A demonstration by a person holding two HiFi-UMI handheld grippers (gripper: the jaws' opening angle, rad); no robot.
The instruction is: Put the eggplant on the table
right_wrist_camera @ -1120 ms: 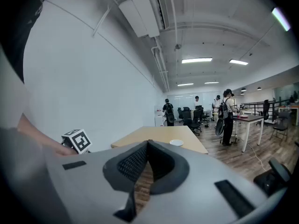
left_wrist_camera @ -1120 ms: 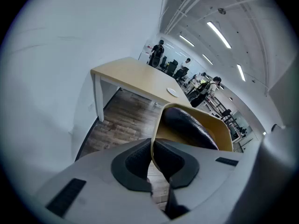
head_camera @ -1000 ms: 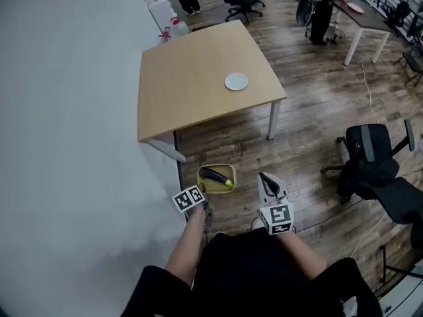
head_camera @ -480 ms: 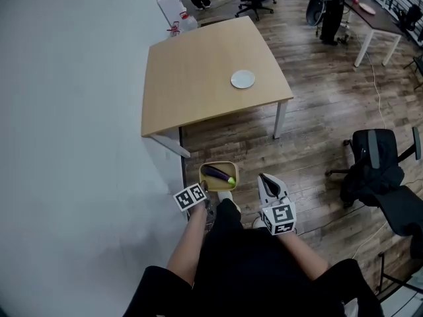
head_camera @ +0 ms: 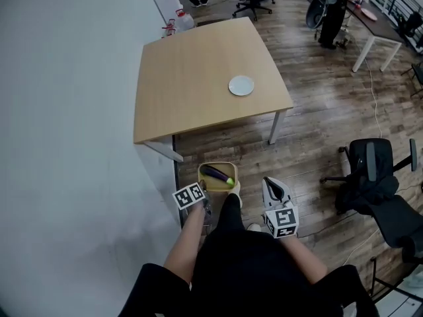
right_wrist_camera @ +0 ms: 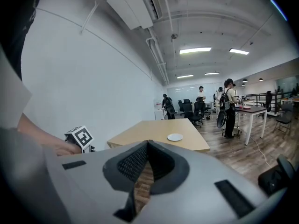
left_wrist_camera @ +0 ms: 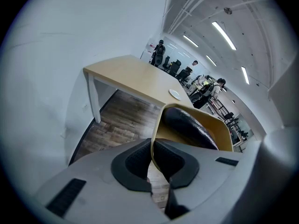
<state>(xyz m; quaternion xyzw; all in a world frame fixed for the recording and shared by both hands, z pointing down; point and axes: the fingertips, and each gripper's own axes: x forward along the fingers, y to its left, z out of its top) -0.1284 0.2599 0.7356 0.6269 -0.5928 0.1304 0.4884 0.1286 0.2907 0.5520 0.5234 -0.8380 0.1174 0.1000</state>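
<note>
Plank floor (head_camera: 317, 111), glossy eggplant (head_camera: 217, 175) in squarish yellow tub (head_camera: 217, 166), left gripper (head_camera: 204, 188) tilted down, clamped on rim; right gripper (head_camera: 267, 181) closed, empty.

I see a dark purple eggplant (head_camera: 216, 174) with a light green stem end, in a mustard-yellow bin (head_camera: 218, 164). At twelve o'clock from it the counter (head_camera: 192, 84) is pale tan wood, and the plate (head_camera: 241, 85) on it is white. The floor (head_camera: 317, 111) is dark brown planks with streaked grain. The left hand-held gripper (left_wrist_camera: 152, 157) and right hand-held gripper (right_wrist_camera: 147, 146) are pale grey with charcoal pads, each patterned with black-and-white square markers.
</note>
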